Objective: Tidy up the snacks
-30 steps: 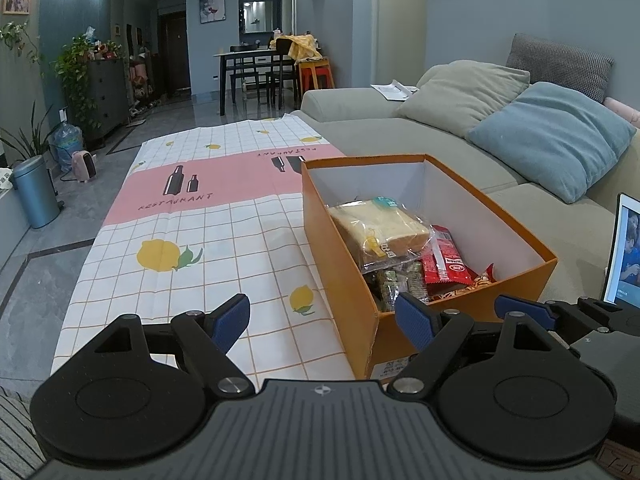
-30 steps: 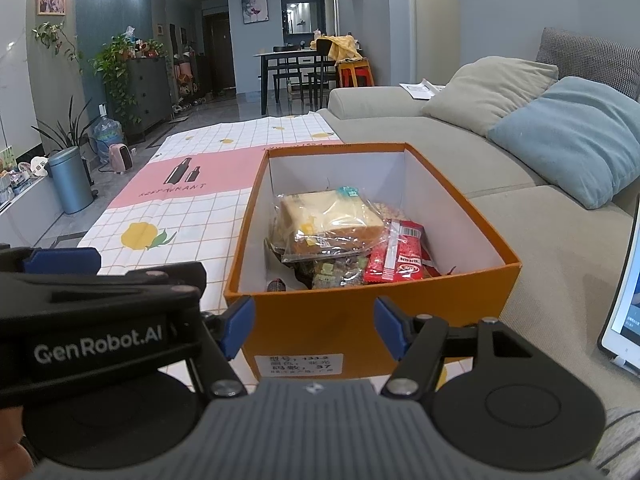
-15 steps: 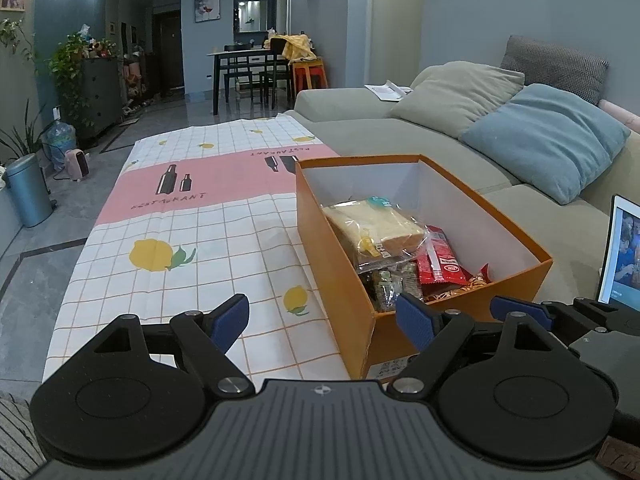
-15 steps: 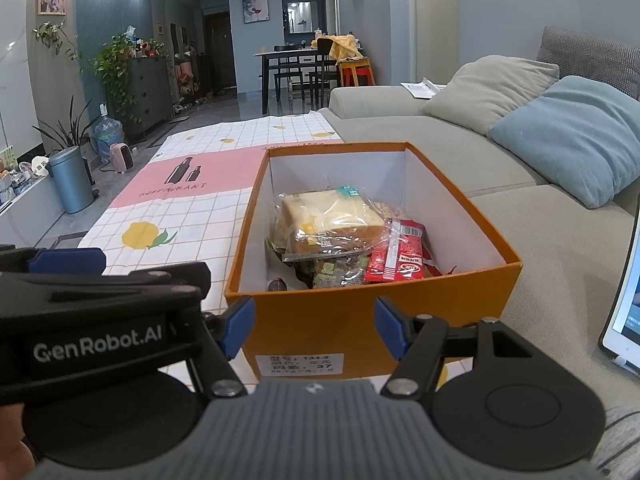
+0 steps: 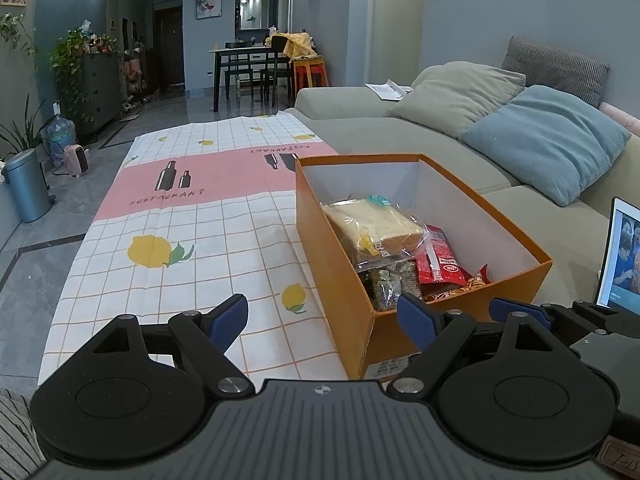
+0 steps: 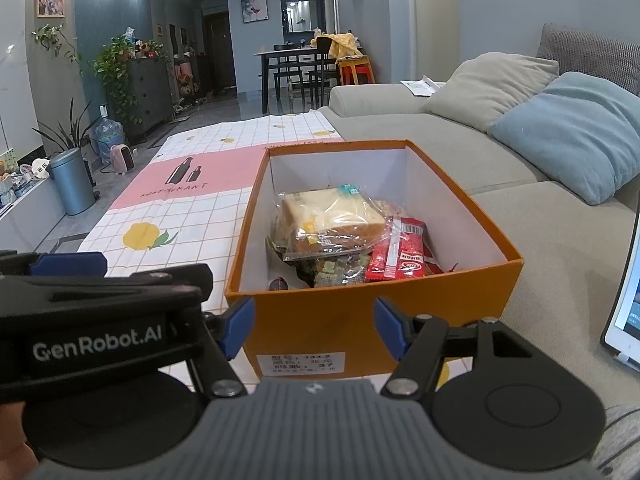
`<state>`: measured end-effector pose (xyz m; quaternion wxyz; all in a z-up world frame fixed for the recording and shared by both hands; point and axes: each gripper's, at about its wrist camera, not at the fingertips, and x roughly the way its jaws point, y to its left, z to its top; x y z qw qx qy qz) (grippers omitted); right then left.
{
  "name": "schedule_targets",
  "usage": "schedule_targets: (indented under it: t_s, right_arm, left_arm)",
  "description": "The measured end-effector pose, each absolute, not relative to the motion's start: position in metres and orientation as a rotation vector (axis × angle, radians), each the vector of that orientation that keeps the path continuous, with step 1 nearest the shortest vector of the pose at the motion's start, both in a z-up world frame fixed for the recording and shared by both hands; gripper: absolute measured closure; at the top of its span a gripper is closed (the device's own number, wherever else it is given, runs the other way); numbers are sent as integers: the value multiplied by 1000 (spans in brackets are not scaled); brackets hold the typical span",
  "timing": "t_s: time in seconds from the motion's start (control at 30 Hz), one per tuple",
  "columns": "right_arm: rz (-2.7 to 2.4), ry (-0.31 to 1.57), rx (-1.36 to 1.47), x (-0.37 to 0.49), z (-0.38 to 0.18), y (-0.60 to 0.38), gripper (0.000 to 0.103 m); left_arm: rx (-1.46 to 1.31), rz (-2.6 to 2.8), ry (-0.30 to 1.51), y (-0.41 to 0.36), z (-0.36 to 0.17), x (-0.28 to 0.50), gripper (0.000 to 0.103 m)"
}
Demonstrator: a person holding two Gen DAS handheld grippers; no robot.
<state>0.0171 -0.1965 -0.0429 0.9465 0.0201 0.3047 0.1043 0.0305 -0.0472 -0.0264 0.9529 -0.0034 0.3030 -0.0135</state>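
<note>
Right wrist view gives us the orange cardboard box point(image 6: 320, 320) at centre frame, a deep rectangular box with white inner walls, open at the top, its near wall carrying a small white printed label point(image 6: 301, 362) whose print is too small for us to read. Inside we see a clear crinkled bag of sliced bread point(image 6: 330, 220), a glossy red packet point(image 6: 400, 254) with white lettering we cannot make out, and darker small wrappers point(image 6: 334, 272) beneath them. Our right gripper point(image 6: 314, 326) sits at the lower middle, its blue ribbed pads spread wide with nothing between them, in front of the box's near wall. Lower left of that frame is filled by the black housing of the other tool, marked "GenRobot.AI". From the left wrist camera, our left gripper point(image 5: 324, 320) is likewise spread wide and empty, and the box lies right of centre. It rests on a smooth grid-patterned tablecloth point(image 5: 192, 240) printed with lemons and a pink band with black bottles and the word "RESTAURANT". A grey fabric sofa point(image 5: 400, 136) with a beige cushion point(image 5: 456, 92) and a blue cushion point(image 5: 544, 140) fills the right; a lit tablet screen point(image 5: 624, 256) stands at the right edge. A dark dining table point(image 5: 248, 68) stands at the upper centre, and a blue bin point(image 5: 26, 184) and potted plants at the left.
</note>
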Motion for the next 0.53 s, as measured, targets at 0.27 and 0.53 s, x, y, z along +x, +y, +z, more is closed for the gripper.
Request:
schedule_targets:
  t_s: [0.27,0.53]
  right_arm:
    - [213,624,42,17,-44,-196,38]
    - [212,625,42,17,-44,-194,38]
  left_arm:
    - [-10,-29,623,-48,-27,31,4]
    - [-8,-29,622,-48,-27,31,4]
